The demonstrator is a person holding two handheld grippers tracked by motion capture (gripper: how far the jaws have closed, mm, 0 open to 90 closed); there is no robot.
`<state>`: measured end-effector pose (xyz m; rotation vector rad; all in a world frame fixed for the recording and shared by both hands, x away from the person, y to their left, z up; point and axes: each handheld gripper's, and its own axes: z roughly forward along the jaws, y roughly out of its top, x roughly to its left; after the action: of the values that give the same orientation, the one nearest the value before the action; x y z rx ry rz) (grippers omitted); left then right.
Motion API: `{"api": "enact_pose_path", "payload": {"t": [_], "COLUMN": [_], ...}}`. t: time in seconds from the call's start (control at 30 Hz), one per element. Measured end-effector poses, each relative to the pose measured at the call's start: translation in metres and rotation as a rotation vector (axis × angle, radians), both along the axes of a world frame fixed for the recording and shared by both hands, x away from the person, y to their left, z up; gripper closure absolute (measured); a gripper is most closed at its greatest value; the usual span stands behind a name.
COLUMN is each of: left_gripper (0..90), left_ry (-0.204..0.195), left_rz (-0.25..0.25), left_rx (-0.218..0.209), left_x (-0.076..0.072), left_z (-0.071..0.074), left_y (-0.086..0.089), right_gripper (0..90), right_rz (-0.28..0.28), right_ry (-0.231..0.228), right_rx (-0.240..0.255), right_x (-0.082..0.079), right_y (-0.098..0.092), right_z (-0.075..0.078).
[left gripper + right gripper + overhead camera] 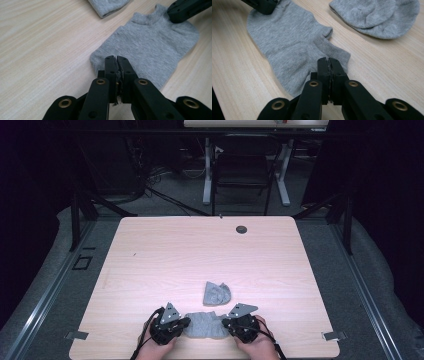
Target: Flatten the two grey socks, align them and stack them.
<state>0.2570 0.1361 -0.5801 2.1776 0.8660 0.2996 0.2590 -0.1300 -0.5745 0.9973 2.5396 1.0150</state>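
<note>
High view: flat grey sock (204,325) is seen low centre of the frame, near the table (165,255) front edge, long axis running left-right btwn the two grippers. Left gripper (183,324) is clamped on its left end, right gripper (226,324) on its right end; both jaw pairs are pressed together w/ fabric pinched. Neither hand is nearer, so one end each is held and any stretch or lift would be shared along that axis. A second sock (217,293) is seen crumpled just above, apart from the first. Left gripper view: toe-end pinch is shown close up. Right gripper view: cuff edge is caught, a detail lost from above.
</note>
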Motion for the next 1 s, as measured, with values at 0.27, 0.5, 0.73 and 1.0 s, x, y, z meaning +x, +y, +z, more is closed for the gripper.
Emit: {"api": "enact_pose_path", "payload": {"t": [0.27,0.5,0.73,1.0], "left_gripper": [83.4,79.8,77.8,74.7], "left_ry": [0.005,-0.008,-0.022,-0.037], "left_rz": [-0.010,-0.011,-0.008,0.008], "left_rx": [-0.008,-0.029,-0.033,-0.038], "left_x": [-0.003,-0.003,-0.001,0.002], "left_z": [0.001,0.005,0.008,0.011], "left_y": [-0.002,-0.004,-0.001,0.002], "right_gripper": [89.1,84.6,80.0,77.6], "right_rz": [0.012,-0.047,-0.121,-0.188], "right_ry": [0.044,0.021,-0.014,-0.018], "right_rx": [-0.003,0.074,0.110,0.094], "right_x": [0.000,0.007,0.030,0.063], "right_y": [-0.004,-0.016,-0.028,-0.031], "right_z": [0.003,0.015,0.027,0.018]}}
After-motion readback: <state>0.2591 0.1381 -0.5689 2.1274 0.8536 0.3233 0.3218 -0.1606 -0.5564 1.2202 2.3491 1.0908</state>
